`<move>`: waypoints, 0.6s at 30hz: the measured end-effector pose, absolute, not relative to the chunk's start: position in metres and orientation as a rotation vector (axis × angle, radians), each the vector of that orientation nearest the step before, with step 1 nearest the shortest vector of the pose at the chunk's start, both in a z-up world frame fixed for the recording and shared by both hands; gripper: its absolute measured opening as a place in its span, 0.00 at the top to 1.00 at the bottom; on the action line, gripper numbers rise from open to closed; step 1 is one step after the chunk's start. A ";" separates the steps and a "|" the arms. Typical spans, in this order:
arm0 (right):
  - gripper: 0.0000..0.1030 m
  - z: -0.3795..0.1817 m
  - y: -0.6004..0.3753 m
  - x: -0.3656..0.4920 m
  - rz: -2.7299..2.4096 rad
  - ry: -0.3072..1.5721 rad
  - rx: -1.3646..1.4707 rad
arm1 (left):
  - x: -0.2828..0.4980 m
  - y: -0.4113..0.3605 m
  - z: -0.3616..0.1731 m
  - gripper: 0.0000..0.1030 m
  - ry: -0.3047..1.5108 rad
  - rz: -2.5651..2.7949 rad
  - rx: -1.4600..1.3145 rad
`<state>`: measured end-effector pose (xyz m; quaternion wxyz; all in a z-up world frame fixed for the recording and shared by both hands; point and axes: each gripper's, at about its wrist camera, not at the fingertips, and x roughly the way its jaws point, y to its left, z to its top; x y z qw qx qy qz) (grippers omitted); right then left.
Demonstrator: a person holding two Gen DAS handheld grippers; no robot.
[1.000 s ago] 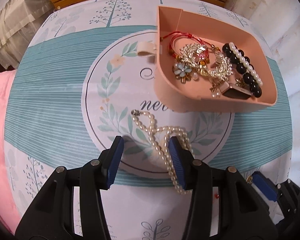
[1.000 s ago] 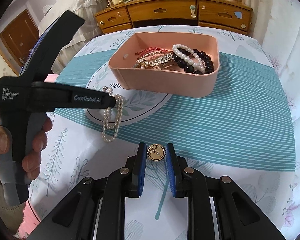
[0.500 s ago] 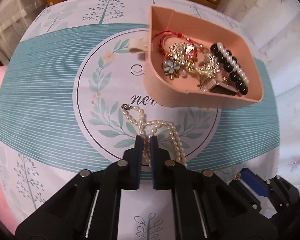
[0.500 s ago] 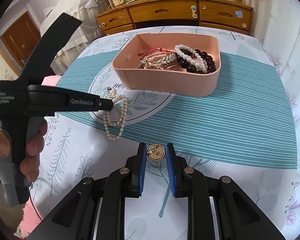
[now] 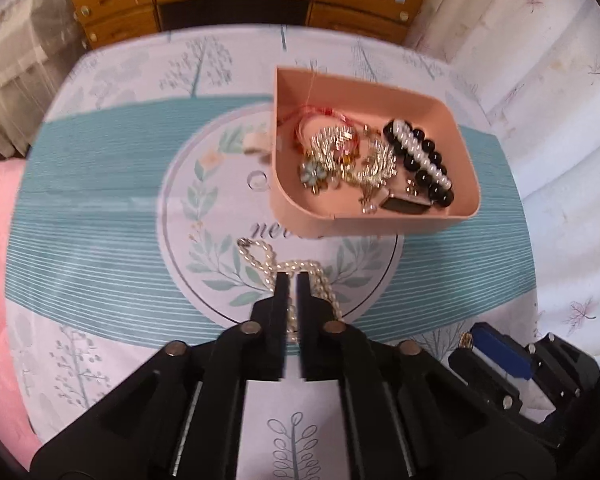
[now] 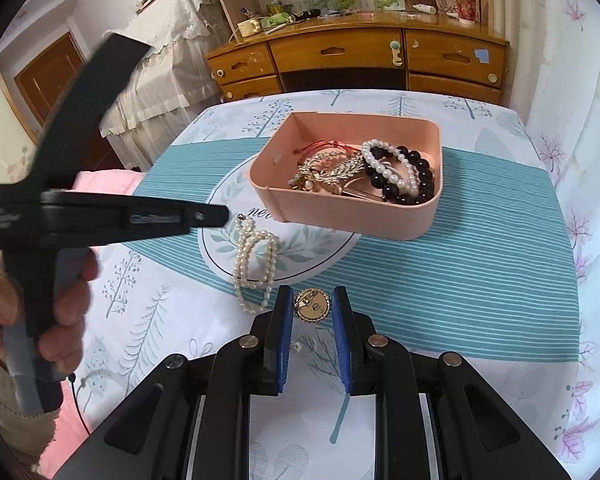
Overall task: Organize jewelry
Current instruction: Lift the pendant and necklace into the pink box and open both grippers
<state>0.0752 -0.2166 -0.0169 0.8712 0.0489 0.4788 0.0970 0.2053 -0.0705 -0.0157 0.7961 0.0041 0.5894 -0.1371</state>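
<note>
- pearl necklace (image 5: 300,276) pinched in left gripper (image 5: 291,280), jaws easing apart; most strands on the tablecloth (image 5: 100,216), short of pink tray (image 5: 466,168).
- gold brooch (image 6: 312,306) clamped in right gripper (image 6: 312,312).
- risk: pearls slip or snag mid-lift.

The left gripper (image 5: 291,280) points steeply down, its jaws opening slightly around white pearl strands. The right gripper (image 6: 312,307) clamps a round gold brooch (image 6: 312,306).
</note>
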 end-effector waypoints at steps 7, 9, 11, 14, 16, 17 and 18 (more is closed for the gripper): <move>0.81 -0.025 -0.215 0.072 0.204 1.022 0.106 | 0.218 -0.071 -0.034 0.51 1.285 -0.309 -0.009; 0.81 -0.027 -0.217 0.072 0.201 1.024 0.116 | 0.220 -0.072 -0.038 0.51 1.286 -0.294 0.010; 0.81 -0.028 -0.218 0.072 0.203 1.024 0.122 | 0.223 -0.075 -0.045 0.51 1.299 -0.285 0.029; 0.81 -0.029 -0.217 0.072 0.208 1.023 0.121 | 0.225 -0.077 -0.052 0.51 1.308 -0.277 0.040; 0.81 -0.030 -0.217 0.072 0.212 1.023 0.121 | 0.226 -0.080 -0.055 0.51 1.308 -0.273 0.057; 0.81 -0.030 -0.216 0.072 0.214 1.024 0.122 | 0.227 -0.081 -0.058 0.51 1.312 -0.272 0.065; 0.81 -0.031 -0.216 0.072 0.215 1.026 0.124 | 0.228 -0.083 -0.060 0.51 1.317 -0.271 0.073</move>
